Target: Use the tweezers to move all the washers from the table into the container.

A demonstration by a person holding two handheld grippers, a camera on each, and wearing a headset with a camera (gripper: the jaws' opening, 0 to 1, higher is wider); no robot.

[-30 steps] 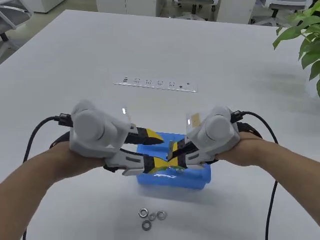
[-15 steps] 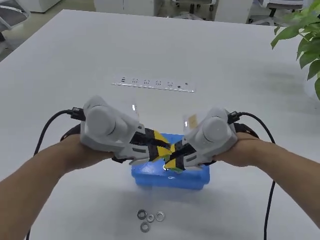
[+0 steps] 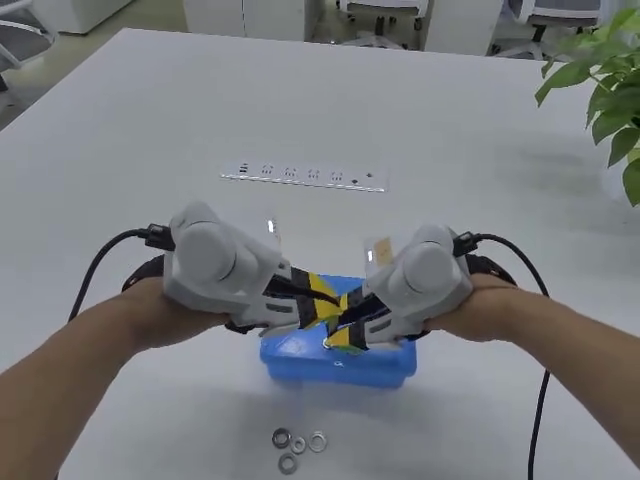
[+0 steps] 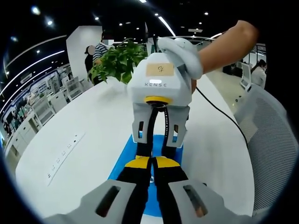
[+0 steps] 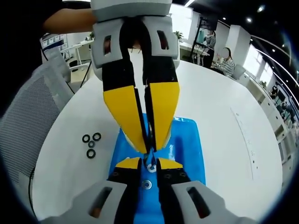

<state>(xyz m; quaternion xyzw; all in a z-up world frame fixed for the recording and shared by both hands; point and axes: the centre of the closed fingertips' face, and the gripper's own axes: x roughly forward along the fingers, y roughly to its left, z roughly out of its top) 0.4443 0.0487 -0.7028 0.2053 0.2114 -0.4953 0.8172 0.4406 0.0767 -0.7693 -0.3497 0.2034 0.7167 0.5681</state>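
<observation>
Metal washers (image 3: 298,444), four small rings, lie clustered on the white surface (image 3: 450,130), near the blue rectangular plastic container (image 3: 340,365) on the person's side. A further washer (image 5: 147,185) lies inside the container. Both grippers hang over it, tip to tip. The left gripper (image 3: 318,300) has its tongs drawn together on slim metal tweezers (image 5: 151,161), whose tip points down into the container. The right gripper (image 5: 150,164) shows its tongs nearly together; whether they clamp anything, I cannot tell.

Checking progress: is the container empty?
Not empty: a washer lies on the container floor in the right gripper view; four washers lie on the table.
</observation>
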